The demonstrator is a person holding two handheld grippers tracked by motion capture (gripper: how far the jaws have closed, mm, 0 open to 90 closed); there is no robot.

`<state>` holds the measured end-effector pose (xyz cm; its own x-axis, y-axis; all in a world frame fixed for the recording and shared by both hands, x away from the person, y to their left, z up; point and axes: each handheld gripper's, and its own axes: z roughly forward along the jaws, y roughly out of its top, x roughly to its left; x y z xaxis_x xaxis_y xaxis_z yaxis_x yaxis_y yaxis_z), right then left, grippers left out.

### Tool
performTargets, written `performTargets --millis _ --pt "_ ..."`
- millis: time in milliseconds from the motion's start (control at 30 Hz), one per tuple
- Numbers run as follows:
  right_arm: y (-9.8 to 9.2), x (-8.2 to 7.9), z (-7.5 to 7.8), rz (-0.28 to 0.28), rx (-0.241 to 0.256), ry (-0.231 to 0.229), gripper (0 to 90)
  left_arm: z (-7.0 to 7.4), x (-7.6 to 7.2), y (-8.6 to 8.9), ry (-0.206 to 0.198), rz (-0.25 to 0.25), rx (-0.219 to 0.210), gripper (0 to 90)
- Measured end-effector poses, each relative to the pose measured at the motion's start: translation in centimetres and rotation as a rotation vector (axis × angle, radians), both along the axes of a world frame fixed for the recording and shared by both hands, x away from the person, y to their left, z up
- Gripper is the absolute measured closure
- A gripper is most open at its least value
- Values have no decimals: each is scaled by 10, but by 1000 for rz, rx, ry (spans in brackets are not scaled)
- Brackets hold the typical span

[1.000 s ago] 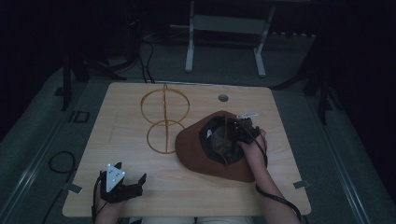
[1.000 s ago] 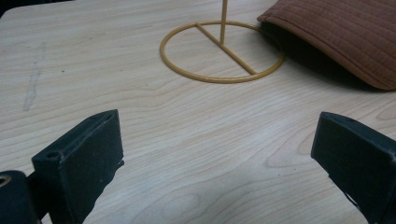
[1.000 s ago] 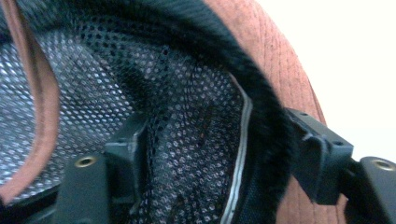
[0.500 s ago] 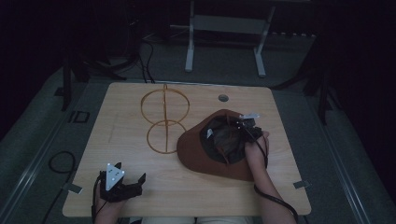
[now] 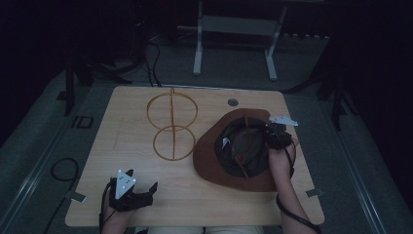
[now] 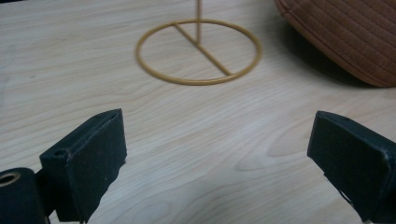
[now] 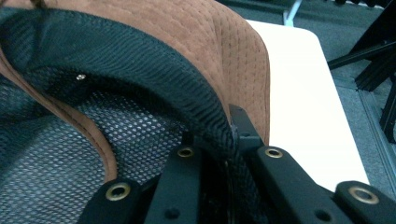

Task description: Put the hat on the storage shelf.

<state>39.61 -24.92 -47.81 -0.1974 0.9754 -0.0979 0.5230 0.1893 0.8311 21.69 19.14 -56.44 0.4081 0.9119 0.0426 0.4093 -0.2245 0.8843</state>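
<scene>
A brown brimmed hat [image 5: 219,156] lies upside down on the right half of the wooden table [image 5: 126,131], its black mesh lining [image 7: 70,140] facing up. My right gripper [image 5: 272,136] is shut on the hat's far right edge, where lining and brim [image 7: 233,56] meet, and that edge is lifted. A gold wire stand [image 5: 173,124] with a round base ring [image 6: 198,51] and an upright ring stands left of the hat. My left gripper [image 5: 134,195] rests open near the table's front left edge, nothing between its jaws.
A small round grommet [image 5: 233,102] sits in the table near its far edge. Behind the table a white frame stand [image 5: 234,29] rests on the grey floor, and cables [image 5: 61,168] lie to the left.
The right gripper has moved the held hat a little to the right and raised its edge. The left gripper has stayed put.
</scene>
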Motion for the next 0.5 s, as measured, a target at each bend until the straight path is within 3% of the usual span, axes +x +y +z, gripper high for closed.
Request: performTargets --millis 133,200,500 --pt "-4 -12 6 1 11 -25 845 2 0 -4 4 -23 15 52" --pt "-7 -22 14 -3 17 -54 845 11 1 -15 0 -56 21 53" --pt "-11 -37 24 8 41 -80 845 38 7 -46 -14 -160 18 52"
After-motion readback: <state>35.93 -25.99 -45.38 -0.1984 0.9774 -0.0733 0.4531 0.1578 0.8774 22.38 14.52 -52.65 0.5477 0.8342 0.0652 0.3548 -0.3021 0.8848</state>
